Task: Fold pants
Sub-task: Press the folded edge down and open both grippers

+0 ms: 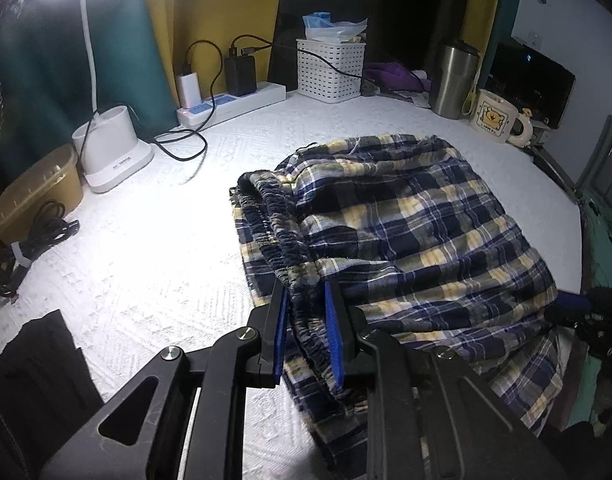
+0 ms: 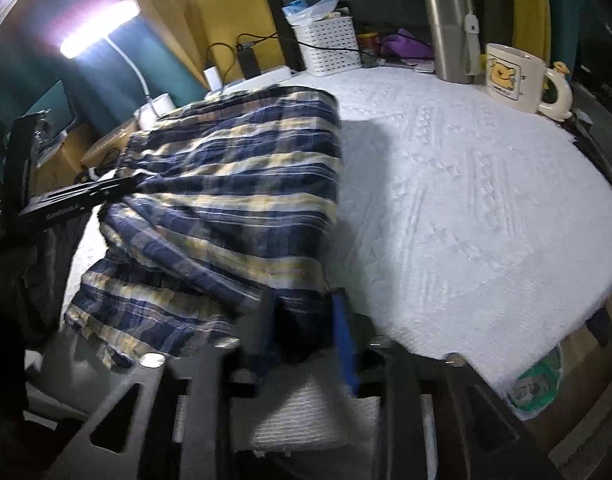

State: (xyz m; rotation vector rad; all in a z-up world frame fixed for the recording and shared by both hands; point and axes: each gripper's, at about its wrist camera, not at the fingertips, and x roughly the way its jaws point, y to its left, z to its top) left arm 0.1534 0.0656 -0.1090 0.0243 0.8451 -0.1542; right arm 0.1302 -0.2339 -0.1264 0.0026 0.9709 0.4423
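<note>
The left gripper has its blue-padded fingers clamped on the gathered elastic waistband of the plaid pants; the bunched cloth fills the narrow gap between the pads. The right gripper reaches into the other edge of the pants. Its fingers stand apart with dark cloth between them, but the view is blurred and I cannot tell whether the pads press on it. In the left view the right gripper shows only as a dark tip at the pants' right edge.

The pants lie in a folded heap on the white textured cover of the counter, near its front right side, with the waistband turned towards the left gripper and some cloth hanging over the near edge.

Farther back, along the wall, stand a white lamp base with its lit head above, a power strip with chargers and black cables plugged in, a white perforated basket, a steel tumbler and a cream mug with a bear picture. At the far left sit a tan tub and a bundled black cable.
</note>
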